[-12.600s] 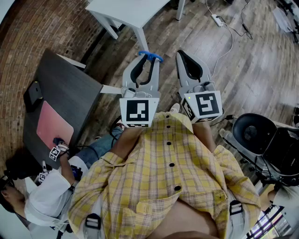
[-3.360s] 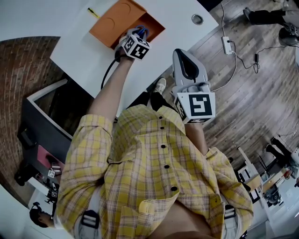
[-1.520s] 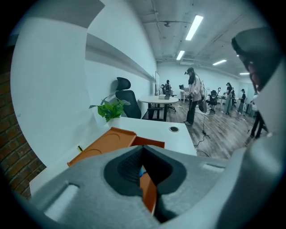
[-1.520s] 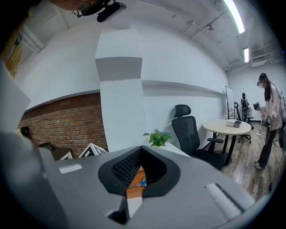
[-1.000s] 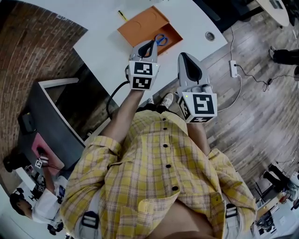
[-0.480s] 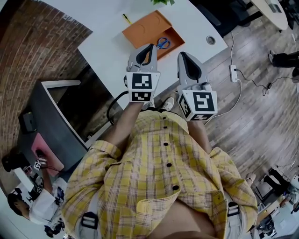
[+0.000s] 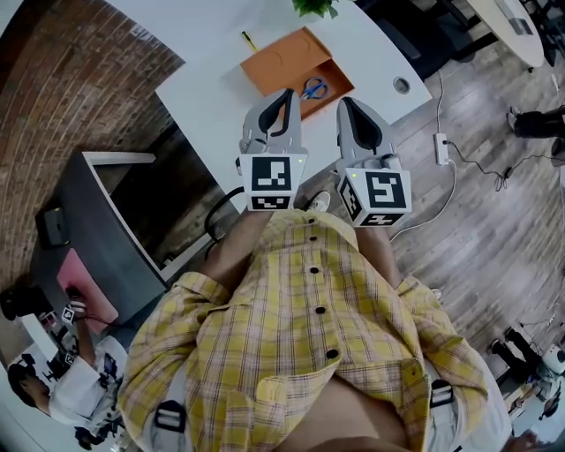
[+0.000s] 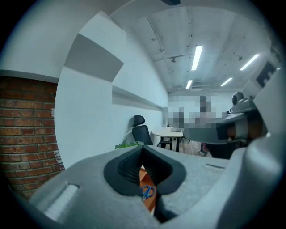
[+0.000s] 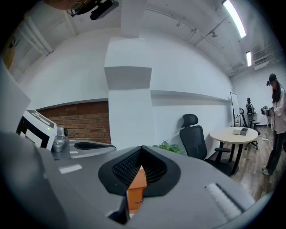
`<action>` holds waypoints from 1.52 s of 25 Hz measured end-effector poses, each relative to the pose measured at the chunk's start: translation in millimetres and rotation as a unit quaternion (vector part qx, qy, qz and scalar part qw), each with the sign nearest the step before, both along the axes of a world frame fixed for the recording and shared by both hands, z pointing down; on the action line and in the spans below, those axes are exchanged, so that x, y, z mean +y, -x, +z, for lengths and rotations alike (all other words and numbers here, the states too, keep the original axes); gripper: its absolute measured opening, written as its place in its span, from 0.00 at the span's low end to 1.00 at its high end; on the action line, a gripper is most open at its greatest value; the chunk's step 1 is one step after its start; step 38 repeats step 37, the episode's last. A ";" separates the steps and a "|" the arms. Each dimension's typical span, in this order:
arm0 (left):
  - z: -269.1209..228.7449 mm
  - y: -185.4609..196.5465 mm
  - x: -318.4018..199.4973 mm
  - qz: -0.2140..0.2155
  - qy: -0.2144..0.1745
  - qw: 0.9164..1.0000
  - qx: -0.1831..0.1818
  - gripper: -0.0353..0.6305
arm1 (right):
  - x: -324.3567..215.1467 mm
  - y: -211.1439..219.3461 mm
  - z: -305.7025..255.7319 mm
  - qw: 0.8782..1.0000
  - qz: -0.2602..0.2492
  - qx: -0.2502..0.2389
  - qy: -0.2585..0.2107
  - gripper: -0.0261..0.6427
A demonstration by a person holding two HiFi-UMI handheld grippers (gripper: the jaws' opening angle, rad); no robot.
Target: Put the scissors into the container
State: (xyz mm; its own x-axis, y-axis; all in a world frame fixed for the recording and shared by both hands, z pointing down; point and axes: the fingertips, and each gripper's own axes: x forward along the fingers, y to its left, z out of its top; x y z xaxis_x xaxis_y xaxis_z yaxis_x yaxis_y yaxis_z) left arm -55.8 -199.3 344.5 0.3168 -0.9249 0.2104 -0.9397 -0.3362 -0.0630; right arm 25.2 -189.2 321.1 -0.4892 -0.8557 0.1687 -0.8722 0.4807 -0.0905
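Bench (image 7: 203,88), white, fills the top of the head view from 11 to 1 o'clock. A dark cabinet (image 7: 106,212) stands on the floor at 9 o'clock, well apart from the work.

We hold both grippers side by side over the bench's near edge, pointing to 12 o'clock. The left gripper (image 7: 284,97) has its jaws closed tip to tip and grips nothing. The right gripper (image 7: 345,103) is likewise closed and empty.

The orange container (image 7: 282,57) lies on the bench just beyond both sets of jaws, its open compartment nearest us. A green plant (image 7: 313,7) sits beyond it at 12 o'clock.

The blue-handled scissors (image 7: 312,88) rest inside that open compartment, at 1 o'clock from the left jaws and 11 o'clock from the right. We judge them about equally near to either gripper. The left gripper view shows them through the gap behind its closed tips, while the right gripper view shows only the orange wall. Their long axis is too small to read.

A yellow pencil (image 7: 250,41) lies at 11 o'clock beside the container, and a round grommet (image 7: 402,86) is at 2 o'clock. Neither obstructs.

We judge the placement already done, so the jaws need only draw away.
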 end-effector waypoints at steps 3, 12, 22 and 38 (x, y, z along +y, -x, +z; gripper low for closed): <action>-9.8 0.6 4.6 0.005 -0.010 1.000 0.000 0.05 | -1.6 3.3 -3.4 1.000 -0.002 0.002 -0.003 0.04; -37.3 4.7 13.6 0.008 -0.041 0.999 -0.003 0.05 | -4.2 15.5 -13.0 1.000 -0.018 0.010 -0.020 0.04; -49.0 4.5 20.1 0.005 -0.055 0.998 0.003 0.05 | 1.6 19.8 -19.3 0.999 -0.024 0.014 -0.032 0.04; -48.5 5.1 22.1 0.012 -0.059 0.998 0.001 0.05 | 2.8 24.4 -21.0 0.999 -0.025 0.015 -0.039 0.04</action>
